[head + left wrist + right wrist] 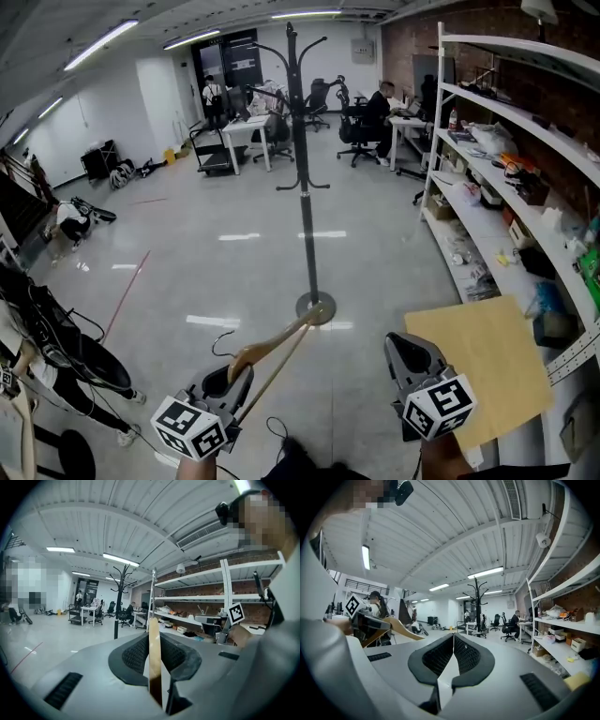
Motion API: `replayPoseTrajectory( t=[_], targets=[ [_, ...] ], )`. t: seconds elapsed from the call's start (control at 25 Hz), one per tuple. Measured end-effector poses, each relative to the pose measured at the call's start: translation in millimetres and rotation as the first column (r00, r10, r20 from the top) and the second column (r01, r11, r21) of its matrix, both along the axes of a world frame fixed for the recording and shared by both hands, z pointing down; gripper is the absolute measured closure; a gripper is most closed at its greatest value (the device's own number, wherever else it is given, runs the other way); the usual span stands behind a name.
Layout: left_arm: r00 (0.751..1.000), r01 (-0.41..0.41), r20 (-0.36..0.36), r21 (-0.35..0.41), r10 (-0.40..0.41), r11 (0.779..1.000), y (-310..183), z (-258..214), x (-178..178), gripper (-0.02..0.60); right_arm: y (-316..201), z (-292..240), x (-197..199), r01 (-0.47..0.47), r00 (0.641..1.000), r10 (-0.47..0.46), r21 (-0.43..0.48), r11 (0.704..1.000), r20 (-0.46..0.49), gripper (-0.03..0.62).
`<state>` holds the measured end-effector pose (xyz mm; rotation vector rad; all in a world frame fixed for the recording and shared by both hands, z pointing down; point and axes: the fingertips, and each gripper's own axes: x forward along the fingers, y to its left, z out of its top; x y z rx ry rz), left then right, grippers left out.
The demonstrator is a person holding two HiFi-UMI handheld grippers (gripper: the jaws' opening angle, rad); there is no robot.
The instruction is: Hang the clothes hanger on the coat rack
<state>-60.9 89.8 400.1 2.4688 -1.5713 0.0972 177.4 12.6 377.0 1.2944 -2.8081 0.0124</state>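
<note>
Bright, even light comes from ceiling tube lights (pixel 98 42), leaving white glare patches on the glossy grey floor (pixel 239 236); shadows are faint. All views bend strongly at the edges, and the two gripper views darken to black at the corners.

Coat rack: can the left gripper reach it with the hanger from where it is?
Probably not yet. The left gripper grips the wooden hanger, but the coat rack stands well off across the floor. Nothing seems to block the way, so stepping closer should do it.
</note>
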Motion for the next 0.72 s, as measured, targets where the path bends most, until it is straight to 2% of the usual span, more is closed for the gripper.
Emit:
replayPoseTrajectory(
  t=[0.32, 0.72],
  targets=[
    [1.000, -0.020, -0.016, 0.020, 0.020, 1.000, -87.8, 5.1, -28.3, 0.529, -82.5, 7.9, -23.0, -0.020, 0.999, 0.019, -0.016, 1.000, -0.028, 0.586],
    [0.995, -0.097, -0.009, 0.101, 0.098, 0.990, -199.2, -22.8, -97.1, 0.529, -180.4, -16.7, -98.2, -0.047, 0.999, 0.047, 0.012, 0.999, -0.025, 0.586]
  ],
)
